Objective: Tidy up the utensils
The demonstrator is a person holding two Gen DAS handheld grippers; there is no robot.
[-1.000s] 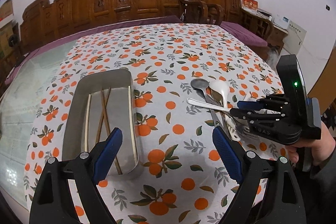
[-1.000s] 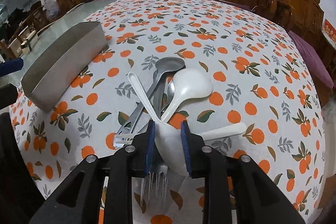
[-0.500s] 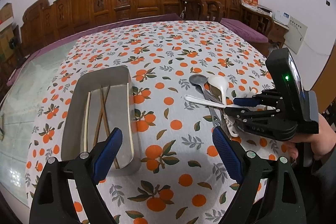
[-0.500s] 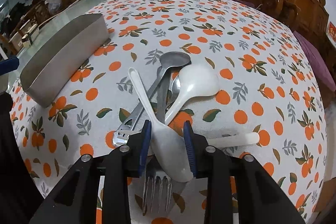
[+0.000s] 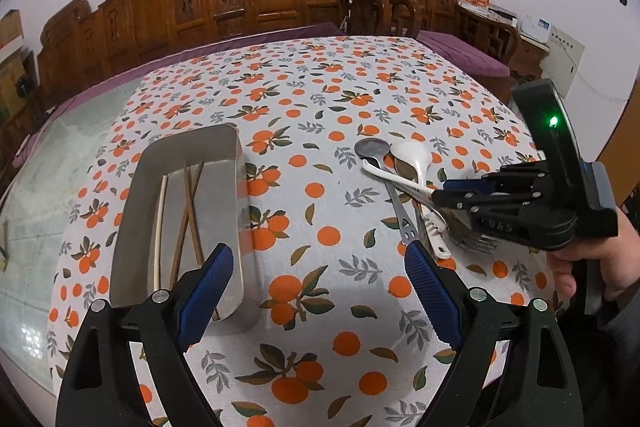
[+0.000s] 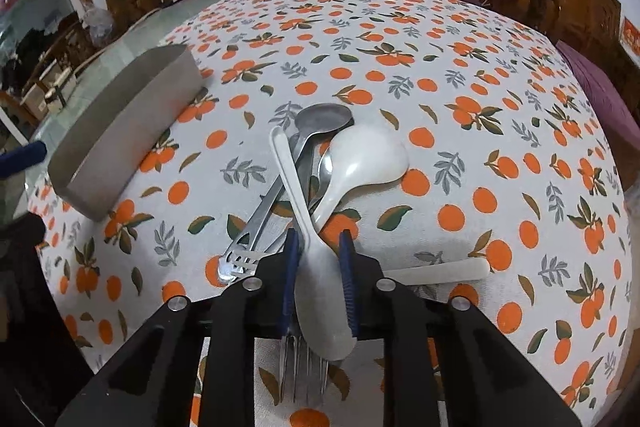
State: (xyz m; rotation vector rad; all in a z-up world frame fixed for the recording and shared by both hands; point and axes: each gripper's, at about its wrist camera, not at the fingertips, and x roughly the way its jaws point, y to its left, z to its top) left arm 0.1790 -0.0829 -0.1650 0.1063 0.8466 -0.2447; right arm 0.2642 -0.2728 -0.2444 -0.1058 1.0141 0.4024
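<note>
Left wrist view: left gripper (image 5: 318,289) jaws wide apart, empty, above the worktop (image 5: 320,99); metal tray (image 5: 236,187) with chopsticks (image 5: 188,211) at 9 o'clock.

Right wrist view: right gripper (image 6: 318,283) jaws just closing, clamped on white spoon (image 6: 316,267) atop utensil pile (image 6: 312,147).

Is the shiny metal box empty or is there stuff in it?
Not empty. The metal box holds chopsticks lying lengthwise on its bottom: some brown, one pale. No spoons or forks are inside.
</note>
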